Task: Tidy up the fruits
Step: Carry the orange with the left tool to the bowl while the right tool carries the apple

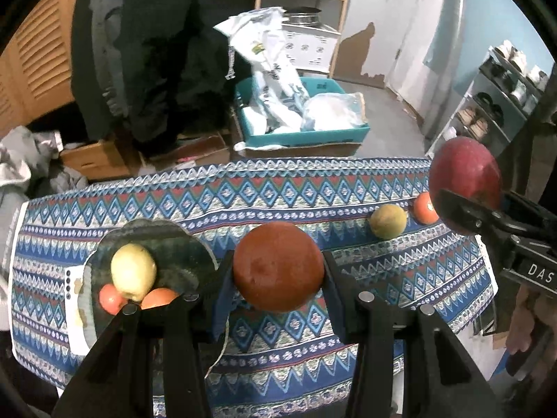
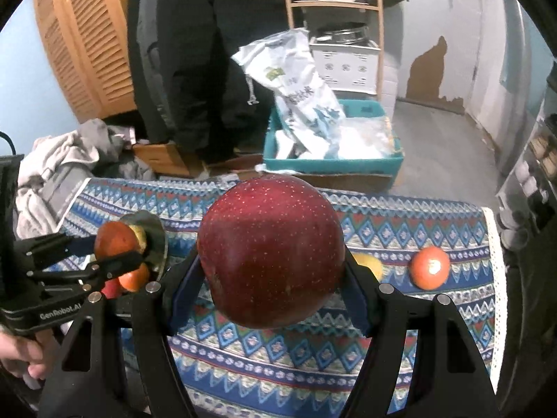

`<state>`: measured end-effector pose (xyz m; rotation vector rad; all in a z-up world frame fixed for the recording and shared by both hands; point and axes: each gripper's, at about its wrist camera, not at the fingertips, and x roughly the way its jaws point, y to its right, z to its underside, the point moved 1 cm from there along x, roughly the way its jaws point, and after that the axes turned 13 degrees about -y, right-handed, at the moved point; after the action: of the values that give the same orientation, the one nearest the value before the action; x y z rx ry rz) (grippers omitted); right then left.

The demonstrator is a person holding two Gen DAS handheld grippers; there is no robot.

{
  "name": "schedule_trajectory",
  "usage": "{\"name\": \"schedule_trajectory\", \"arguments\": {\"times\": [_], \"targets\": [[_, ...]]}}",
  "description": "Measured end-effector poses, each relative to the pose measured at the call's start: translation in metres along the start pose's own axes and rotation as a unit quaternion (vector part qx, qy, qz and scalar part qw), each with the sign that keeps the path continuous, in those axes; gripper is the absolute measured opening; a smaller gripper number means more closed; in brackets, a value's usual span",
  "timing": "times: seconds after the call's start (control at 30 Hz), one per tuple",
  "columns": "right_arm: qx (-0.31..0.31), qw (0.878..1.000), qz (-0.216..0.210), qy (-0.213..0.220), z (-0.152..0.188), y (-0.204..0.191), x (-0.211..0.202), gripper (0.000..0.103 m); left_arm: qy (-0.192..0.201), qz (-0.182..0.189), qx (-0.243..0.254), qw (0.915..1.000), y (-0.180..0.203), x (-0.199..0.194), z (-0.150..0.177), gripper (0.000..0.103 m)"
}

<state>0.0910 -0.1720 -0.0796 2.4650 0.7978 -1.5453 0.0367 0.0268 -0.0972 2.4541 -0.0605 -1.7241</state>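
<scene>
My left gripper [image 1: 277, 271] is shut on a brown-orange round fruit [image 1: 277, 266] and holds it above the patterned cloth, just right of a dark metal plate [image 1: 188, 244]. The plate holds a yellow-green apple [image 1: 133, 271], a red fruit [image 1: 110, 299] and an orange fruit [image 1: 161, 297]. My right gripper [image 2: 271, 261] is shut on a big dark red apple [image 2: 271, 249], held above the cloth; it shows at the right in the left wrist view [image 1: 464, 177]. A yellow-green fruit [image 1: 388, 221] and an orange-red fruit [image 1: 425, 208] lie on the cloth at the far right.
The table carries a blue patterned cloth [image 1: 278, 188]. Beyond its far edge stand a teal box [image 1: 306, 137] with white bags, cardboard boxes [image 1: 94, 156], a person in dark clothes [image 1: 156, 52], a wooden shelf [image 1: 306, 17] and a shoe rack [image 1: 487, 111].
</scene>
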Motion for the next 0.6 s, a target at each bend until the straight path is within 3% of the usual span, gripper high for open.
{"name": "schedule_trajectory", "arguments": {"times": [0.6], "targets": [[-0.059, 0.997, -0.042, -0.032, -0.037, -0.088, 0.052, 0.072, -0.01, -0.012, -0.079, 0.9968, -0.089, 0.001, 0.023, 0.048]]}}
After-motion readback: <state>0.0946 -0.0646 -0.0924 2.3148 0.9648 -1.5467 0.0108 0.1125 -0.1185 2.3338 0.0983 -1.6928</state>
